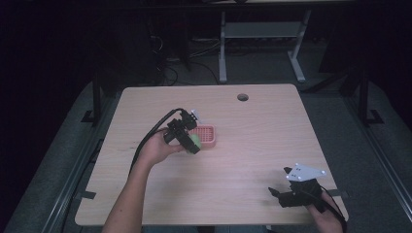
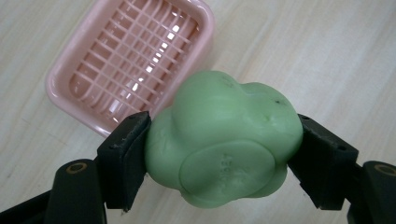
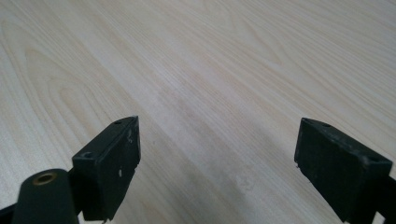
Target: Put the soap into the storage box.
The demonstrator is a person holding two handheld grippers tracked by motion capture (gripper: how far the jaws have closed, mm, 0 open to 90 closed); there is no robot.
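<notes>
The left gripper (image 2: 219,156) pinches a lumpy green soap bar (image 2: 223,142) between its jaws, held above the worktop (image 1: 262,141) just beside the near edge of the pink slatted soap dish (image 2: 133,60), which sits empty near the worktop's middle. The pickup looks done; lowering the soap into the dish seems to remain. The right gripper (image 1: 291,187) rests near the near right corner, jaws spread and holding nothing

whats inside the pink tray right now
Nothing visible inside the pink tray: its slatted grid floor shows bare. The green soap, clamped in the left gripper, covers its near corner.
</notes>
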